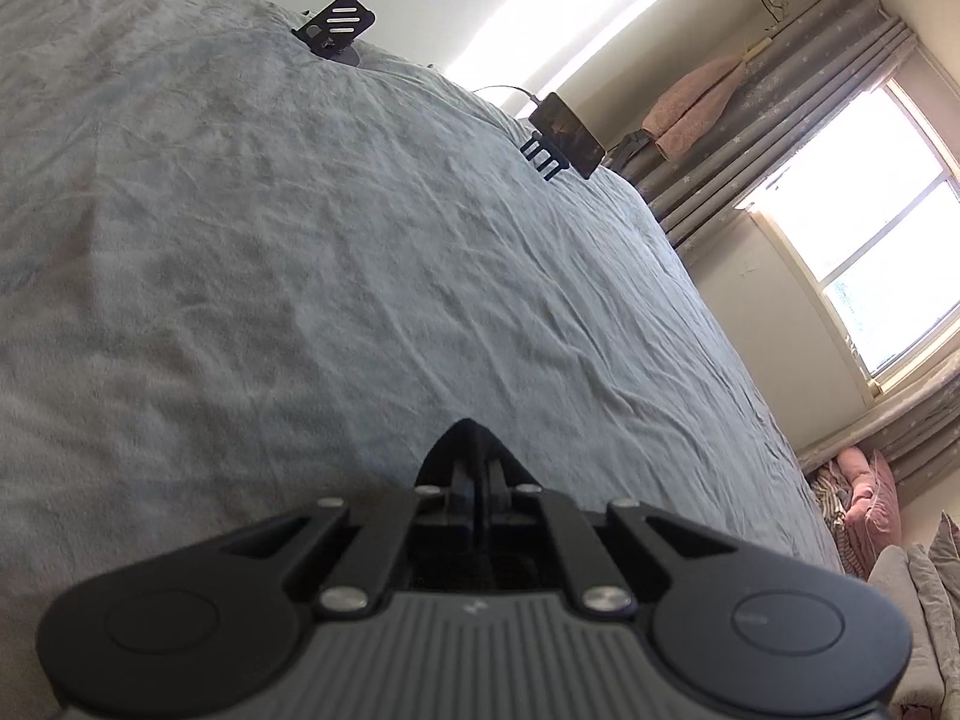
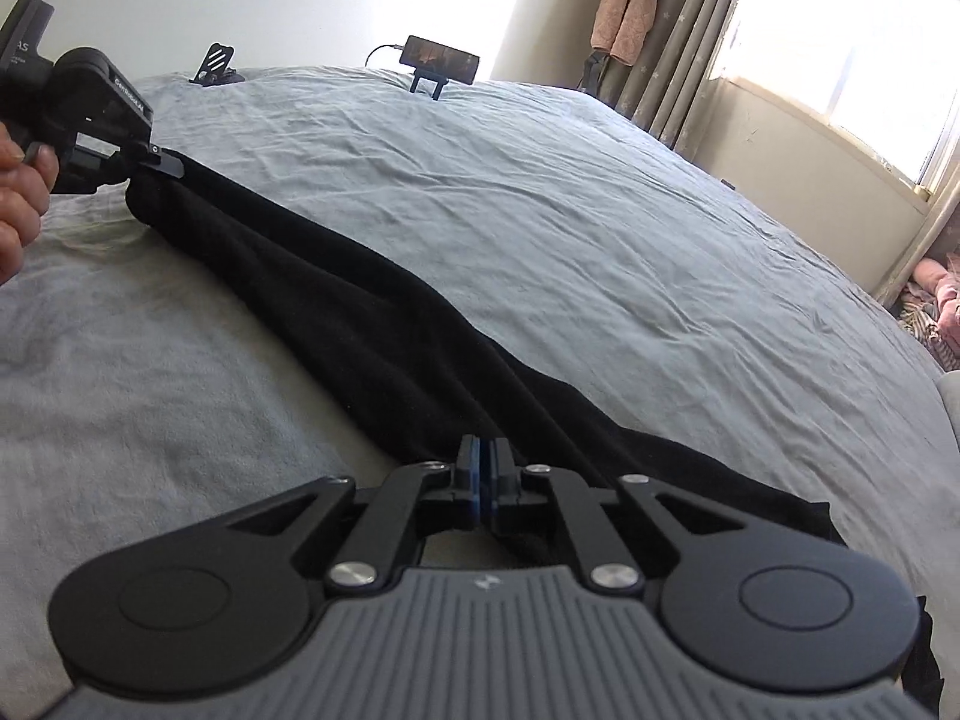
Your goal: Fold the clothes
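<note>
Left gripper (image 2: 165,165): jaws closed, pinching one end of the single black garment (image 2: 372,324). Right gripper (image 2: 483,468): jaws nearly together over the garment's near end; grip on cloth cannot be told. Garment lies stretched in one long band across the grey bedsheet (image 2: 600,228). At the far edge: one empty phone stand (image 1: 336,27), one phone on a stand (image 1: 567,135). One hand (image 2: 21,192) holds the left gripper

Your right gripper (image 2: 482,468) and left gripper (image 1: 474,471) each show a ribbed grey housing, two black round caps, black linkage arms with silver screws and blue-edged pads, while your bare hand (image 2: 21,192) shows no sleeve.
</note>
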Tool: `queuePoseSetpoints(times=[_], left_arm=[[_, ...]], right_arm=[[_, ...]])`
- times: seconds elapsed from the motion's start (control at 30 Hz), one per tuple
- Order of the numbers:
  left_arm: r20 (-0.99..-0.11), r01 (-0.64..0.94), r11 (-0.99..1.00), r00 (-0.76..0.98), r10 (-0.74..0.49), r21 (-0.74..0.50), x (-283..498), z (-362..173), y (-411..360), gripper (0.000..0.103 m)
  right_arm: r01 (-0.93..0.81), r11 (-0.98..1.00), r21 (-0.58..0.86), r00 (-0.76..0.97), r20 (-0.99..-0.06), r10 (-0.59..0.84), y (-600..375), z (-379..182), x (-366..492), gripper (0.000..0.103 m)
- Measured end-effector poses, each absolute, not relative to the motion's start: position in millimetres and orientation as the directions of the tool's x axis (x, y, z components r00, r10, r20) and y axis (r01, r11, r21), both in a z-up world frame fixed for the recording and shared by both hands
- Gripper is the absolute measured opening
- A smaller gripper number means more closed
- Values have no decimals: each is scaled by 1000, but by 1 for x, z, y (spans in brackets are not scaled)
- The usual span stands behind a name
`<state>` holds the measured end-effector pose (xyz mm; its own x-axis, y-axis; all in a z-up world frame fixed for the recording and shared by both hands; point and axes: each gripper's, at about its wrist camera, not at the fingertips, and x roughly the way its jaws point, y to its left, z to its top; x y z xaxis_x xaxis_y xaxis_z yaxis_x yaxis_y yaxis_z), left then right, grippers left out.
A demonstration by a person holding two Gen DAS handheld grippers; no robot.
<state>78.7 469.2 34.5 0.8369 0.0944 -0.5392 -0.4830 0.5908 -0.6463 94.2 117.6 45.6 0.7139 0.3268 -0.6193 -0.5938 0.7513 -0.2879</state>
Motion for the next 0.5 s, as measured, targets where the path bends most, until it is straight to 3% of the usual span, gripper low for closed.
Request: queuePoseSetpoints(times=[0.03, 0.07, 0.17, 0.23, 0.37, 0.5], left_arm=[[-533, -481, 581, 841, 94, -657, 79, 34, 474, 2], [-531, -482, 569, 842, 92, -666, 80, 32, 478, 2], [-529, -486, 541, 844, 87, -687, 83, 26, 488, 2], [-531, -486, 530, 844, 77, -695, 83, 24, 489, 2], [-493, -455, 552, 865, 89, -699, 81, 36, 488, 2], [-494, -453, 566, 865, 92, -688, 80, 42, 490, 2]], right_arm=[[-599, 741, -305, 713, -625, 319, 115, 43, 94, 30], [-604, 730, -320, 710, -631, 311, 112, 40, 93, 33], [-636, 698, -329, 672, -680, 292, 112, 19, 99, 32], [-635, 701, -326, 676, -673, 300, 113, 15, 103, 3], [-609, 766, -204, 697, -599, 395, 100, 49, 99, 3], [-660, 721, -209, 647, -646, 405, 89, 47, 86, 3]])
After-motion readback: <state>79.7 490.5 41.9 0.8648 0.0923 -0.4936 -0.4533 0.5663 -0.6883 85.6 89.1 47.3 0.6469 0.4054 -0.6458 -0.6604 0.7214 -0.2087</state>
